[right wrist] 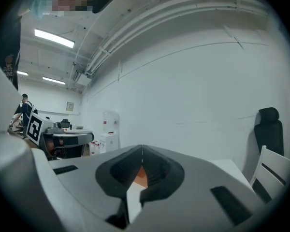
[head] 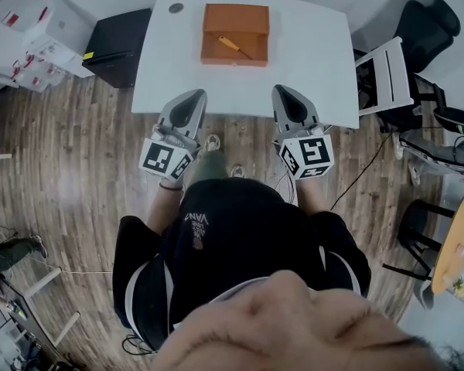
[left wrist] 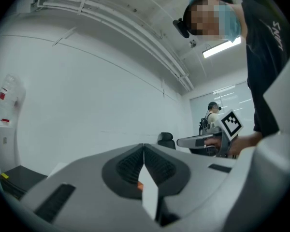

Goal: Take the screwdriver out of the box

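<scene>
Lying loose in box (head: 236,15), screwdriver (head: 234,47) prob light, rigid, may roll, so pinch mid-handle; left gripper (head: 192,97) & right gripper (head: 284,91) both clenched, empty.

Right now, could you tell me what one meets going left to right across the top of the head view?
A black cabinet, round grey disc, orange box holding the screwdriver, white chair, black office chair.

A white bench (head: 317,60) stands on a wood-plank floor (head: 77,168). An open orange box (head: 232,55) sits on it, at the middle of its far side. A small dark round disc (head: 175,8) lies near its far left corner, well apart from the box.
</scene>
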Available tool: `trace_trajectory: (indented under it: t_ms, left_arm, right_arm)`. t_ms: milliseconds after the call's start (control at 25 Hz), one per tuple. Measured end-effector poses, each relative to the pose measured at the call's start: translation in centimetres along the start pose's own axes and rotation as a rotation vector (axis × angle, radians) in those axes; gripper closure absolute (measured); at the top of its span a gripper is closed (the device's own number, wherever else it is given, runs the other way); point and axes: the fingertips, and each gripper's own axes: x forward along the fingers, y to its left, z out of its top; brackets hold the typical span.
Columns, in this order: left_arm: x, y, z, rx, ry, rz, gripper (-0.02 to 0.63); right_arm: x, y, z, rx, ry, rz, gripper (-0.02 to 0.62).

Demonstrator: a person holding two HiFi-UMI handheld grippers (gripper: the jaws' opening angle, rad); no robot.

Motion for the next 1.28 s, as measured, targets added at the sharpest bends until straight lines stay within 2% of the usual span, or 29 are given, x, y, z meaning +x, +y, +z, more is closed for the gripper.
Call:
trace_trajectory:
  t_ms: [320, 720, 920, 1280]
  left_arm:
    - [3.1, 3.7, -0.2, -0.001, 0.021, -0.055, 0.591]
    - [7.9, 7.7, -1.6, 0.063, 0.063, -0.154, 0.591]
    - [10.0, 8.8, -1.6, 0.093, 0.063, -0.221, 0.591]
    - [12.7, 9.4, -1.6, 0.075, 0.043, -0.290, 0.591]
  right_arm:
    - [3.5, -1.1, 0.6, 0.005, 0.008, -0.048, 0.584]
    - [6.9, -3.2, 0.4, 0.004, 0.028, -0.126, 0.584]
    - [8.4, -3.7, 0.4, 0.002, 0.030, -0.162, 0.584]
    - [9.7, -4.5, 0.2, -0.001, 0.034, -0.217, 0.584]
